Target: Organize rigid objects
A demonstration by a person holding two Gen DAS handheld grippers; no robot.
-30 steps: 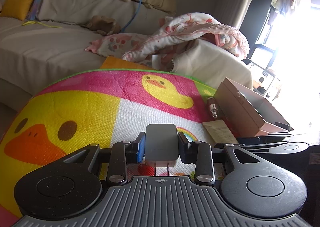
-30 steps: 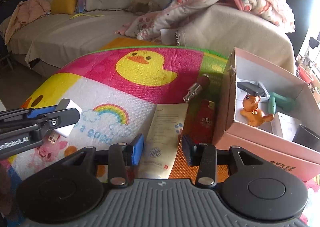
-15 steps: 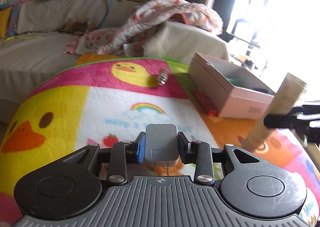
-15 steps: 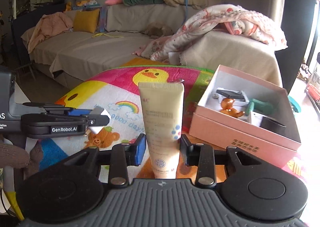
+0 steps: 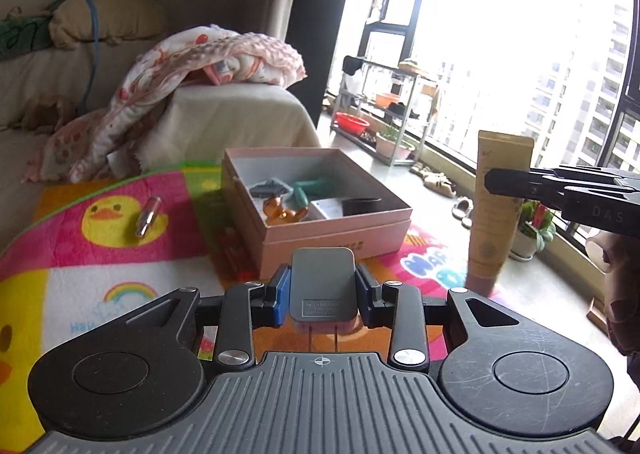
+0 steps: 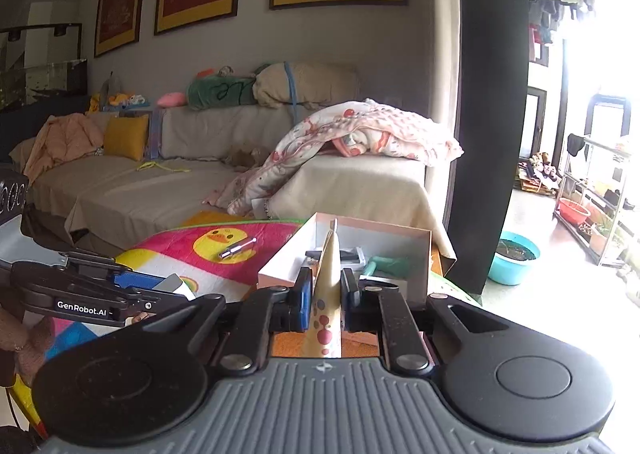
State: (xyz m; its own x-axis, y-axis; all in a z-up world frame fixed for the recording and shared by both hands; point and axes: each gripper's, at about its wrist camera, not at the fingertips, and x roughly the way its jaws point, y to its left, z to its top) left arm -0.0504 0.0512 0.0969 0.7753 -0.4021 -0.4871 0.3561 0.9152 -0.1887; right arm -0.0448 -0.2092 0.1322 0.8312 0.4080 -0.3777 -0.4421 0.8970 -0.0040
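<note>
My left gripper is shut on a grey plug adapter, prongs toward the camera, held above the mat in front of the open pink box. The box holds an orange figurine, a green item and other small objects. My right gripper is shut on a beige cream tube, seen edge-on, near the box. In the left wrist view the tube hangs upright, right of the box. A silver and red cylinder lies on the duck mat.
The colourful duck mat covers the table. A red flat item lies left of the box. A sofa with a blanket stands behind. A window, shelf rack and blue basin are to the right.
Both grippers swung right toward the box, still holding the adapter and the tube. The tube has turned edge-on in the right wrist view, and the box is closer in both views.
</note>
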